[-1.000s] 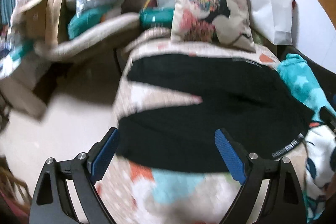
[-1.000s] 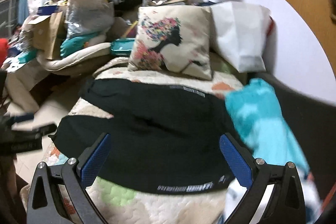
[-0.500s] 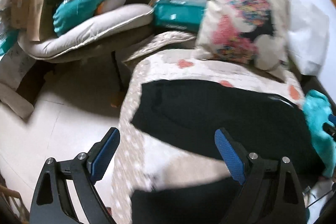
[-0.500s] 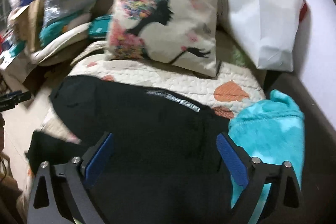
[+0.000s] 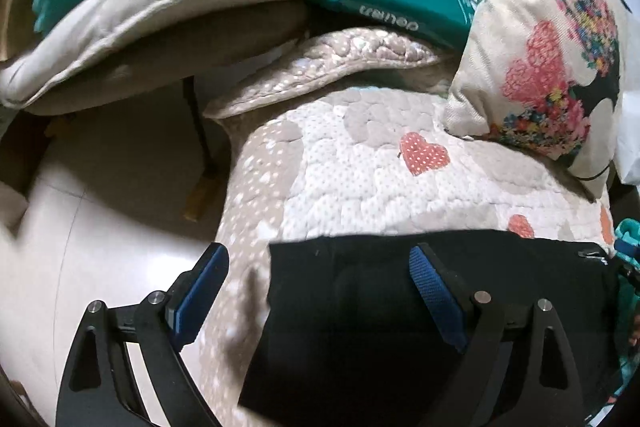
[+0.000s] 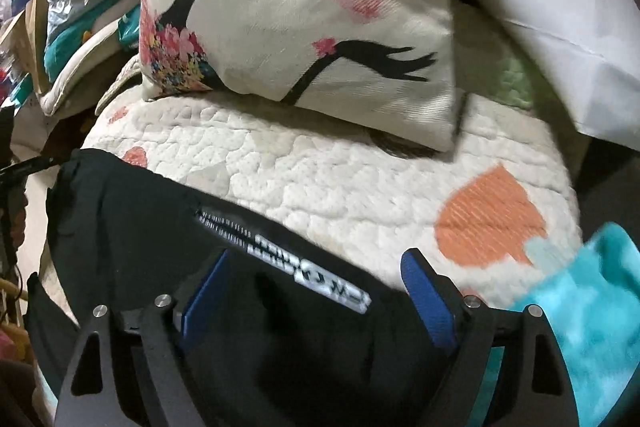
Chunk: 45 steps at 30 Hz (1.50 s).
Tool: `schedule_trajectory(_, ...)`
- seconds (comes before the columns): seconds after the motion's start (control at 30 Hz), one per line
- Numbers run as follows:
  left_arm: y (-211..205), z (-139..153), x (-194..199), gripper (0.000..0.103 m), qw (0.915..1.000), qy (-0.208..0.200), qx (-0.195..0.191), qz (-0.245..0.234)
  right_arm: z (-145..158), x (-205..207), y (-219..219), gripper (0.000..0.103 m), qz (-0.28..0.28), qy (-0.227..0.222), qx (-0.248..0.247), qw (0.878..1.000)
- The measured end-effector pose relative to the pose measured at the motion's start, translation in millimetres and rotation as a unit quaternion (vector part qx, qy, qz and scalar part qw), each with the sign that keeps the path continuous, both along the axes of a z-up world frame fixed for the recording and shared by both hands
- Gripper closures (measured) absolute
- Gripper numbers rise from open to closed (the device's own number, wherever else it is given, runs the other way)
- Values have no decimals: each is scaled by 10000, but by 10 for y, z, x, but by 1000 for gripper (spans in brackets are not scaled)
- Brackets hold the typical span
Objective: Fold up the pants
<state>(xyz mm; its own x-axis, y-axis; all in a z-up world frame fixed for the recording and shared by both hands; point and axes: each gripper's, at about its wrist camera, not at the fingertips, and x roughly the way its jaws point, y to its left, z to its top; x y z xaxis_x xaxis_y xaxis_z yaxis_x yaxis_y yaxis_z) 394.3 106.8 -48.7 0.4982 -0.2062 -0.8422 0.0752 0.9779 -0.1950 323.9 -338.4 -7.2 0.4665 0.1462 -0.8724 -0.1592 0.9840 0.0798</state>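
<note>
Over quilt (image 5: 360,179) | left tool (image 5: 320,291) spread wide above pants (image 5: 360,327) hem | right tool (image 6: 316,291) likewise gaping, apparently low over waistband

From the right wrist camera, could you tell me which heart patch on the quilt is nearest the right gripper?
The large orange heart, just above the right gripper's right-hand finger beside the turquoise blanket. The small pink heart lies far left, by the black pants.

The left gripper (image 5: 316,281) has two black plastic fingers of triangular frame shape with cut-out openings. Each carries a blue textured pad (image 5: 436,297) on its inner face and silver round screws on top. The right gripper (image 6: 316,289) is built alike: black frames, blue pads (image 6: 426,297), silver screws beside the pads.
</note>
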Motion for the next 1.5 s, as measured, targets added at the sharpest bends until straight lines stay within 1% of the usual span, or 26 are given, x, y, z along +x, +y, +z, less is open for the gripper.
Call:
schedule_trajectory(0.13, -167, -118, 120, 11, 9994, 110, 58, -312, -178, 174, 55, 14, 167, 166, 129, 9996)
schedule_trajectory(0.2, -266, -162, 134, 11, 9987, 127, 148, -461, -256, 227, 68, 15, 199, 265, 231, 9992)
schedule_trajectory(0.23, -291, -166, 135, 11, 9986, 100, 182, -494, -275, 237, 79, 16, 208, 281, 248, 9991)
schedule_trajectory(0.27, -305, -163, 138, 14, 9983, 115, 172, -541, -292, 237, 95, 22, 222, 287, 263, 9990)
schedule_trajectory(0.3, -303, -157, 138, 24, 9981, 156, 107, -581, -293, 228, 111, 27, 246, 287, 321, 9988)
schedule_trajectory(0.33, -289, -139, 130, 32, 9982, 164, 71, -564, -284, 211, 126, 41, 285, 295, 454, 9981)
schedule_trajectory(0.37, -267, -105, 110, 50, 9985, 124, 53, -534, -273, 194, 136, 53, 281, 309, 533, 9977)
schedule_trajectory(0.4, -246, -66, 92, 74, 9981, 124, -76, -602, -260, 174, 144, 63, 274, 326, 588, 9974)
schedule_trajectory(0.47, -231, 10, 56, 89, 9973, 165, -266, -667, -229, 139, 147, 79, 225, 344, 647, 9971)
schedule_trajectory(0.53, -260, 125, 1, 89, 9977, 38, -105, -666, -174, 93, 121, 86, 135, 371, 813, 9959)
schedule_trajectory(0.57, -271, 182, -46, 89, 9977, -37, -32, -676, -132, 63, 120, 88, 87, 340, 846, 9958)
schedule_trajectory(0.67, -276, 373, -164, 89, 9977, -251, 75, -617, 16, -61, 156, 89, -1, 236, 819, 9964)
schedule_trajectory(0.83, -199, 769, -490, 90, 9970, -596, 17, -501, 349, -385, 223, 90, -62, -2, 772, 9970)
schedule_trajectory(0.97, -109, 1056, -915, 90, 9954, -842, -37, -465, 559, -709, 289, 91, -39, -38, 730, 9973)
schedule_trajectory(1.13, -44, 1230, -1505, 90, 9935, -1046, 4, -443, 737, -1296, 366, 91, 27, -52, 760, 9971)
schedule_trajectory(1.23, 15, 1240, -1922, 89, 9929, -1120, 58, -399, 733, -1651, 414, 91, 77, 26, 793, 9968)
schedule_trajectory(1.3, 52, 1172, -2198, 89, 9934, -1090, 131, -346, 655, -1931, 450, 91, 107, 154, 810, 9965)
schedule_trajectory(1.33, 65, 1108, -2317, 89, 9939, -1043, 177, -316, 608, -2057, 454, 92, 115, 218, 804, 9965)
schedule_trajectory(1.37, 77, 1033, -2425, 89, 9942, -1000, 265, -286, 554, -2152, 470, 99, 104, 295, 769, 9965)
schedule_trajectory(1.43, 99, 845, -2624, 88, 9951, -840, 448, -278, 414, -2354, 493, 99, 110, 512, 772, 9956)
schedule_trajectory(1.5, 100, 616, -2789, 87, 9961, -525, 664, -254, 278, -2532, 525, 101, 129, 701, 676, 9952)
